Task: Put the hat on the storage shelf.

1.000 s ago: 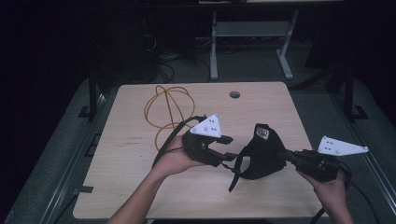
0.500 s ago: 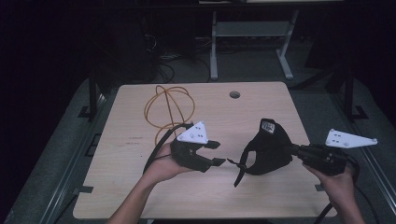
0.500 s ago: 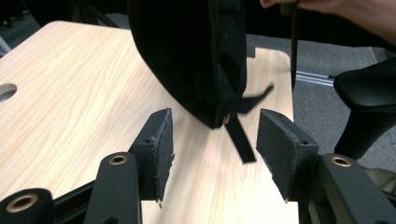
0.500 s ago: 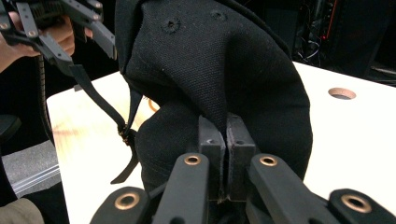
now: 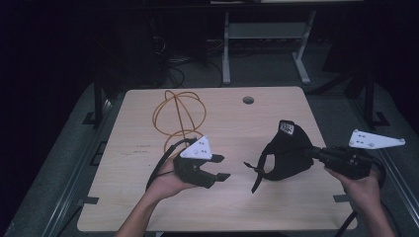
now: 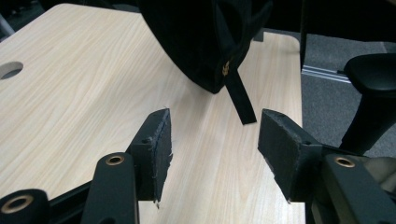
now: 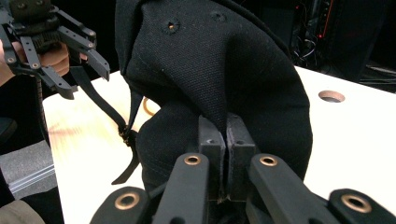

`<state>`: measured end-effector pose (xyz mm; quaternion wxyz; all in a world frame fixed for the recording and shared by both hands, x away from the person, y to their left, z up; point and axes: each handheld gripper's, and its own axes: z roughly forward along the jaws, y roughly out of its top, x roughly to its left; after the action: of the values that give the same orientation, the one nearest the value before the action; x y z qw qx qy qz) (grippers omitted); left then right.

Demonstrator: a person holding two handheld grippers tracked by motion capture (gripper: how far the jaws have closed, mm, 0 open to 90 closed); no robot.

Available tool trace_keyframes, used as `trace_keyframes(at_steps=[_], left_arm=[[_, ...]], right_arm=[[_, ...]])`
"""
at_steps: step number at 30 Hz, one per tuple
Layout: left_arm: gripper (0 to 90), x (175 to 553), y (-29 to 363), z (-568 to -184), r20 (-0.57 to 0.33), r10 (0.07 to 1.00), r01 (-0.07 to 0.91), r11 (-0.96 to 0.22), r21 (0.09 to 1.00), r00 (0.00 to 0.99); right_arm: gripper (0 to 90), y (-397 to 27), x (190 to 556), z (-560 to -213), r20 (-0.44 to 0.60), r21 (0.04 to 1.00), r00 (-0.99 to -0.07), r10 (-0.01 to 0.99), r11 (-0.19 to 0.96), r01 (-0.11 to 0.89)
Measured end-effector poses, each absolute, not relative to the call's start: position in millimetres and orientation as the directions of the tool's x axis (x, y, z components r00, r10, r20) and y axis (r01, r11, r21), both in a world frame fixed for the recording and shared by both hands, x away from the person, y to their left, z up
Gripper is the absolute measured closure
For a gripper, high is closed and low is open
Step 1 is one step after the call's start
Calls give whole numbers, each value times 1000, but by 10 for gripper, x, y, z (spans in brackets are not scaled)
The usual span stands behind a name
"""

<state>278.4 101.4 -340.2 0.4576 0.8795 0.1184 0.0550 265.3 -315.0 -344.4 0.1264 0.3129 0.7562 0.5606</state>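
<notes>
Since the earlier frame the two grippers have drawn apart: the right gripper (image 5: 316, 153) has carried the cap (image 5: 286, 155) up and rightward, and the left gripper (image 5: 221, 168) has dropped back toward the table (image 5: 237, 118), its jaws having just been opening, nothing between them. The right jaws pinch the cap's fabric, holding it above the table. The strap (image 6: 240, 95) dangles ahead of the spread left jaws, likely the next grab.

A matt black cap (image 7: 219, 79) of coarse woven cloth, its strap (image 6: 240, 95) smooth webbing, above a pale wood-grain worktop (image 5: 138, 148) with a satin finish; the tongs (image 6: 212, 154) carry rough, frayed black pads (image 6: 161, 149) and brass-coloured rivets.
</notes>
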Motion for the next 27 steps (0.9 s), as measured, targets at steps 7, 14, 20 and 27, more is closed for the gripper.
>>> trace_keyframes(at_steps=[7, 14, 20, 27], left_arm=[[421, 2768, 1065, -3511, -20, 265, 168, -553, 816, 964], [393, 2746, 1129, -3629, -21, 278, 179, -556, 812, 960], [353, 2735, 1172, -3731, -26, 291, 192, -558, 807, 956], [334, 2702, 1214, -3833, -11, 302, 192, -577, 794, 953]], right_arm=[[878, -3159, 2705, -3411, 163, 921, -774, 612, 187, 341], [878, -3173, 2748, -3346, 158, 921, -775, 612, 192, 340], [878, -3181, 2790, -3245, 148, 922, -776, 613, 198, 332], [877, -3111, 2861, -3077, 131, 925, -785, 606, 210, 316]])
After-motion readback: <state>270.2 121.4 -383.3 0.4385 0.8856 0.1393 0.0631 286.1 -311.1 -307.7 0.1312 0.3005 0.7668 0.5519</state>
